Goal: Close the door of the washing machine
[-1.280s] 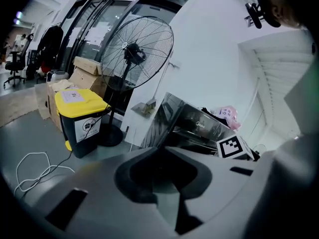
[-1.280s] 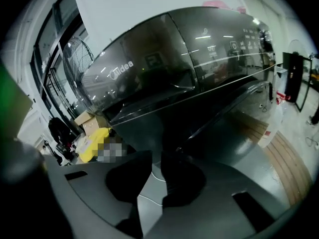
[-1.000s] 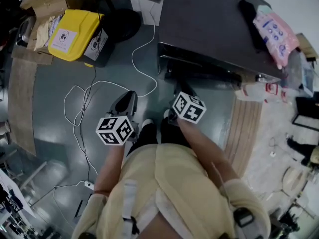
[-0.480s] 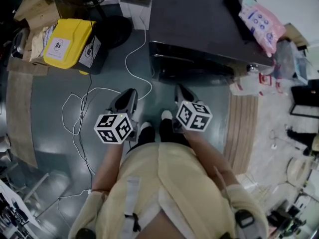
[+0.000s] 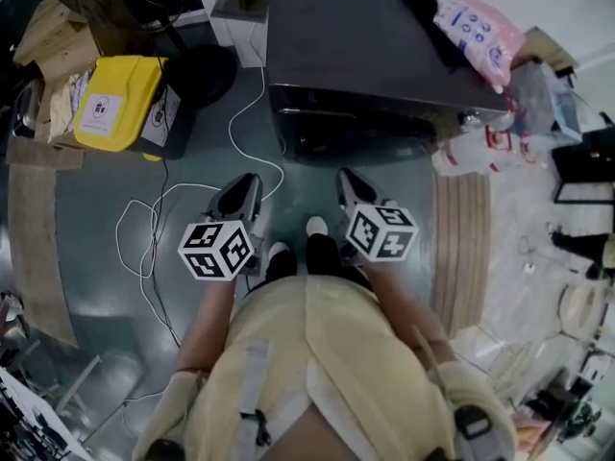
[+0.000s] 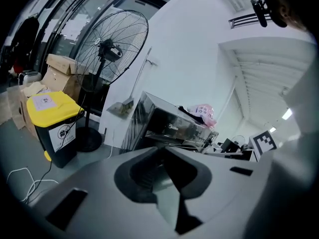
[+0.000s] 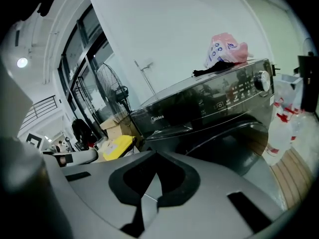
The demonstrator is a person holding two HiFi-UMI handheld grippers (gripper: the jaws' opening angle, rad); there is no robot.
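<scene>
- Left gripper (image 5: pixel 239 196): jaws look pressed together in its own view, nothing between them. It's just hanging in the air over the grey floor (image 5: pixel 96 229), pointing toward the machine and not touching anything.
- Right gripper (image 5: pixel 352 186): same deal, jaws fully together and empty. It's held up in front of the machine, clear of it.
- Washing machine (image 5: pixel 365 56): a dark front-loader sitting right ahead of both grippers, a short gap of floor in between.
- Door (image 7: pixel 234 153): in the right gripper view the round dark door looks pushed to against the front, under the control panel with the knob (image 7: pixel 263 82). Can't tell whether it's actually latched.
- On top of the machine there's a pink bag (image 5: pixel 478 29) with a dark cloth (image 5: pixel 423 12) beside it.
- A white cable (image 5: pixel 252 113) snakes over the floor from the machine's left corner past the left gripper.
- Off to the left is a yellow-lid bin (image 5: pixel 110 104), with a big standing fan (image 6: pixel 112 49) near it.
- The person's shoes (image 5: pixel 315 227) sit between the two grippers.
</scene>
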